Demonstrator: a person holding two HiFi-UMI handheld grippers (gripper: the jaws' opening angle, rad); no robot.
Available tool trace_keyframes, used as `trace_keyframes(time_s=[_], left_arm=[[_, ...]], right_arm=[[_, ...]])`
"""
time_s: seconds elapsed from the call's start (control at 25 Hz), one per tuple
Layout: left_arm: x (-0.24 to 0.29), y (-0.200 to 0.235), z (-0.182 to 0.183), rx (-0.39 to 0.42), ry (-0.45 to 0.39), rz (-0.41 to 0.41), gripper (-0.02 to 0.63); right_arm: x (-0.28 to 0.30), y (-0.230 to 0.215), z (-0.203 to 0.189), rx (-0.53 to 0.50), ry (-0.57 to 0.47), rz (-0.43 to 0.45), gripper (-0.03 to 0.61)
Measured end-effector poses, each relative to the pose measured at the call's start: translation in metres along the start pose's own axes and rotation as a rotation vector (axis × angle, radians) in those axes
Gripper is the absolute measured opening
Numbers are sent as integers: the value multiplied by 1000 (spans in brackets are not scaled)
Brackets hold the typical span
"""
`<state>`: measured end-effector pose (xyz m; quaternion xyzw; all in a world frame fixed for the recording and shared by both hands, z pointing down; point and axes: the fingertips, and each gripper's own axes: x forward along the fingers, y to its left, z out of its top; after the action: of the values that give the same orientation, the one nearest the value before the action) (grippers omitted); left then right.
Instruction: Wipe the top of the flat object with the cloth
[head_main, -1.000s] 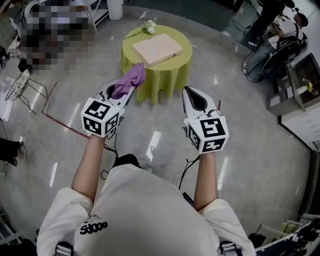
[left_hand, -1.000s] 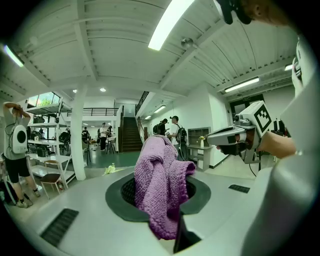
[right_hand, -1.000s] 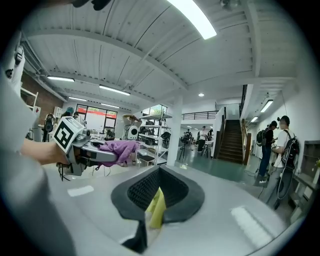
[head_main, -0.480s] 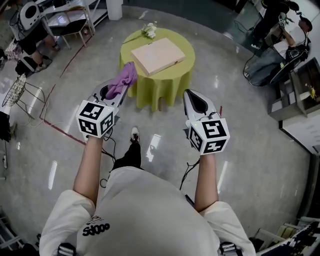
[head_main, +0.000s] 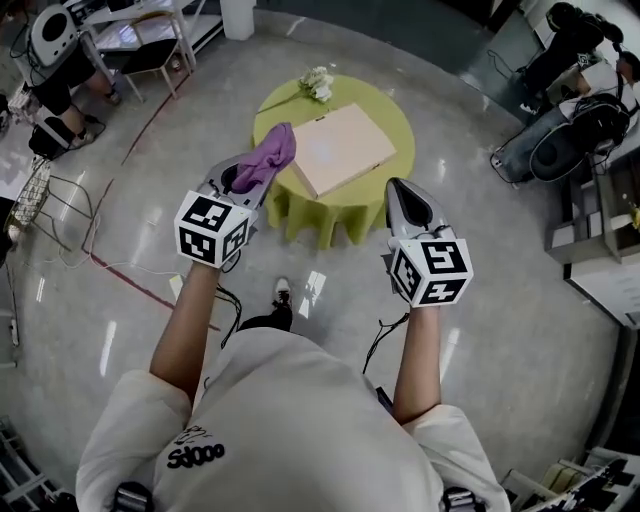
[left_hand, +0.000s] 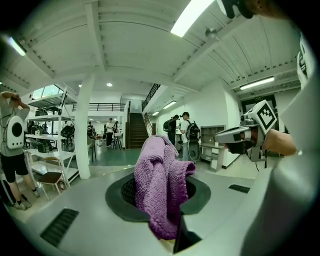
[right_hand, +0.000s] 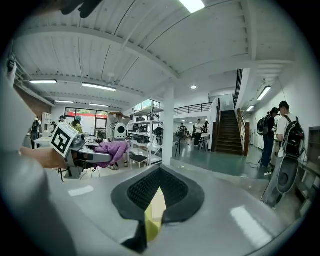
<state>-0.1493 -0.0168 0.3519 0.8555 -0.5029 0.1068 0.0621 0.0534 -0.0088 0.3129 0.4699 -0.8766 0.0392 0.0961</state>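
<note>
Left gripper (head_main: 246, 180) first: its jaws are clamped on the purple cloth (head_main: 270, 152), pinching one end while the rest bunches up and flops loose over the pads. The right gripper (head_main: 404, 194) is closed to a thin slit with nothing in it. Both are held up in front of the person, and the wiping has not started. The flat object (head_main: 342, 148), a pale pink slab, lies on the round table (head_main: 398, 112), one corner close to the near rim. The cloth sits to its left and does not look to be touching it. The worries from here are that the cloth is caught by only a small part, so a firm drag across the slab could pull it out of the jaws. The slab looks to rest loose on a draped yellow-green cover, so a one-sided push may slide it or ruck the cover, and the near rim is not far off. A wide sweep could also catch the white flowers (head_main: 318, 83) lying just beyond it. Around the table is a glossy grey floor (head_main: 470, 330) with a red line and cables. Shelving, chairs and several people stand further off in an open hall with stairs.
</note>
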Motion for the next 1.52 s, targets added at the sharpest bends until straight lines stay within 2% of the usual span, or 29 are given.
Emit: trace_keyframes(time_s=[0.24, 0.56, 1.0, 1.24, 1.52], left_arm=[[52, 54, -5, -7, 47, -3, 92], [116, 105, -49, -28, 156, -1, 92], [210, 140, -138, -42, 329, 15, 94], [247, 165, -202, -98, 420, 72, 94], [269, 171, -253, -98, 505, 62, 94]], right_arm=[[73, -16, 0, 17, 45, 10, 9], [136, -39, -30, 46, 108, 24, 9], [195, -76, -91, 67, 208, 123, 9], [211, -99, -122, 81, 286, 131, 9], [215, -115, -144, 95, 326, 108, 9]])
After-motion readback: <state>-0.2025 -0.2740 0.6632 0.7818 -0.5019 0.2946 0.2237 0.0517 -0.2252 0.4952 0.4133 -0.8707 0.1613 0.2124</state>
